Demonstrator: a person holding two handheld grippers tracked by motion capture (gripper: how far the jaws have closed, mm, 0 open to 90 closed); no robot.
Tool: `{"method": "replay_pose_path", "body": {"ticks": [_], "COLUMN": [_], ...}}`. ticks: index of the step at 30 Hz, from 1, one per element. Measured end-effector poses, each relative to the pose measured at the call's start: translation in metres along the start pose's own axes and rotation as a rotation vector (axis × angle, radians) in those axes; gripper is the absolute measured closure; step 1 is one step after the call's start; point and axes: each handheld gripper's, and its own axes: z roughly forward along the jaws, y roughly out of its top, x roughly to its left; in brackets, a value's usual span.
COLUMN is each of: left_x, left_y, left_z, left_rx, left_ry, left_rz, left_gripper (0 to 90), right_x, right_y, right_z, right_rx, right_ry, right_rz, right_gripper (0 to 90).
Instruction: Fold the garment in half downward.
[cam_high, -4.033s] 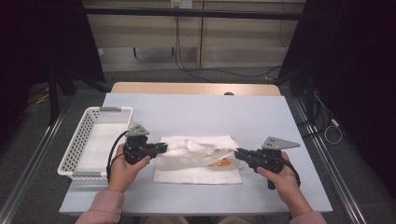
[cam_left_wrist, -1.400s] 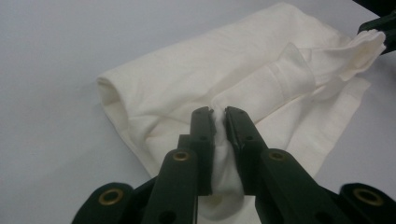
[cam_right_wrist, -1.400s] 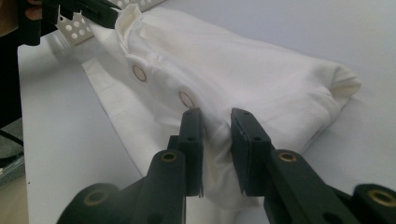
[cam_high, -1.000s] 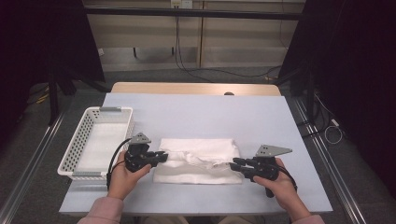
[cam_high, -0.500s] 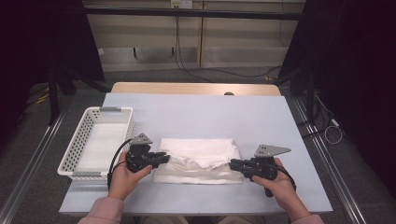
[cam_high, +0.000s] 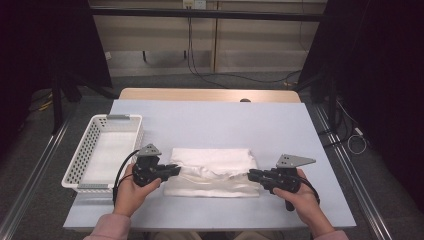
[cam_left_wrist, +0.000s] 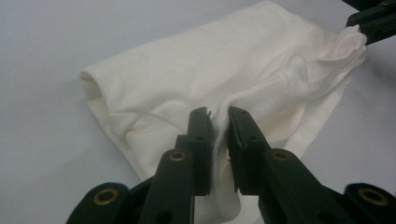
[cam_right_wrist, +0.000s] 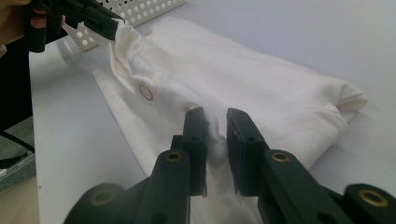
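White cloth (cam_high: 212, 172): folded garment, lies flat on the pale blue surface (cam_high: 215, 122), close to the near edge and about midway between the left and right edges.
Cloth detail: the near layer is rumpled along its length; a small metal eyelet (cam_right_wrist: 145, 92) shows in the right gripper view.
Left hand-held gripper (cam_high: 172, 170): jaws clamped on a pinch of fabric at the cloth's left end; the left gripper view shows the fabric squeezed between the two black pads (cam_left_wrist: 203, 135). Its jaws have just been closing, with cloth between them.
Right hand-held gripper (cam_high: 251, 176): jaws clamped on a fold at the cloth's right end, fabric pressed between the pads (cam_right_wrist: 196, 135).
Hands: left hand (cam_high: 131, 192) and right hand (cam_high: 305, 202) come in over the near edge, each wrapped round its gripper body.
Basket (cam_high: 82, 155): white perforated plastic, on the left part of the surface, just beside the left hand-held gripper, apart from the cloth.
Cloth tension: slack, sagging in wrinkles between the two grips.
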Motion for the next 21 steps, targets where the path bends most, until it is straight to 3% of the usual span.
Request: {"method": "replay_pose_path", "body": {"ticks": [8,14,21], "left_x": [0.0,0.0,0.001], "left_y": [0.002,0.006,0.011], "left_z": [-0.001,-0.003,0.0], "left_rx": [-0.023,-0.045,-0.061], "left_ry": [-0.022,-0.022,0.013], "left_rz": [-0.016,-0.023,-0.02], "left_gripper": [67.9,56.5,38.6], "right_x": [0.0,0.001,0.004], "right_y": [0.002,0.006,0.01], "right_z": [0.0,0.002,0.006], "right_rx": [-0.022,-0.033,-0.036], "right_ry": [-0.003,-0.025,-0.069], "right_rz": [0.017,0.019,0.015], "right_gripper": [67.3,52.1,36.7]}}
